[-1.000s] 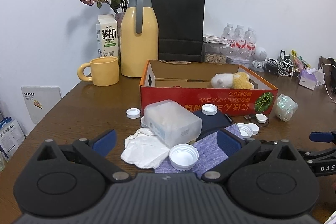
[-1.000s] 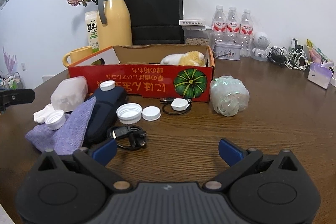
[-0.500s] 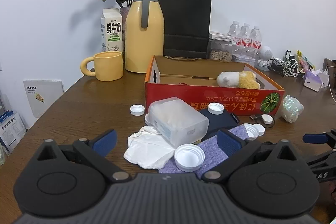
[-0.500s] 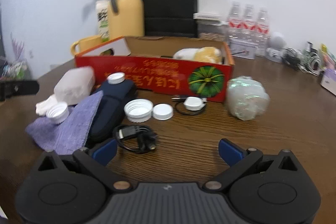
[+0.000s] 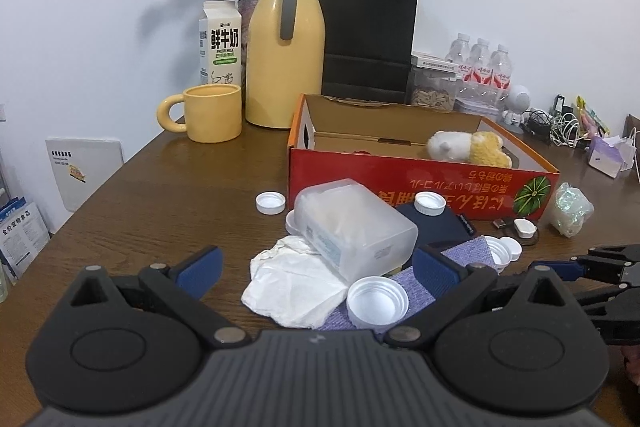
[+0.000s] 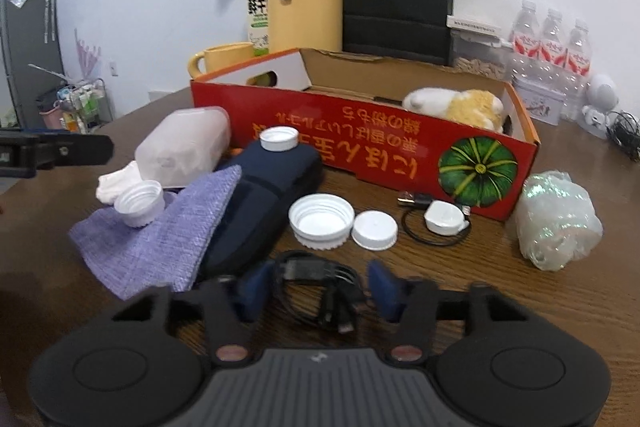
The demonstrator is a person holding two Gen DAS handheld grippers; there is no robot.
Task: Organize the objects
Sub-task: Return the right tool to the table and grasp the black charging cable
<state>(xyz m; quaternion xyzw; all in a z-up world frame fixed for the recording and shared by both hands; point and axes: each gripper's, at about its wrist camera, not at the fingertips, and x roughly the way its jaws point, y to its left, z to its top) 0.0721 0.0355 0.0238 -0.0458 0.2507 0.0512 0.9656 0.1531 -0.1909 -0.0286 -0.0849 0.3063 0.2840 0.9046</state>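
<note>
A coiled black cable (image 6: 312, 267) lies on the wooden table between the fingers of my right gripper (image 6: 320, 287). Its jaws are closing, and the blue pads stand just beside the coil on either side. Beyond it lie two white caps (image 6: 322, 221), a white charger puck (image 6: 444, 219), a dark blue pouch (image 6: 264, 199) and a purple cloth (image 6: 160, 239). The red cardboard box (image 6: 360, 131) holds a plush toy (image 6: 460, 103). My left gripper (image 5: 316, 261) is wide open and holds nothing. It hovers near a crumpled tissue (image 5: 292, 283), a translucent plastic container (image 5: 352, 223) and a white cap (image 5: 378, 301).
A yellow jug (image 5: 284, 51), a yellow mug (image 5: 212, 113), a milk carton (image 5: 220, 43), a black paper bag (image 5: 368, 39) and water bottles (image 5: 484, 67) stand at the back. Crumpled clear wrap (image 6: 556, 219) lies right of the box. The table's edge runs along the left.
My right gripper has moved forward and left over the black cable, and its jaws have narrowed from wide open to close around the coil. The left gripper has hardly shifted.
</note>
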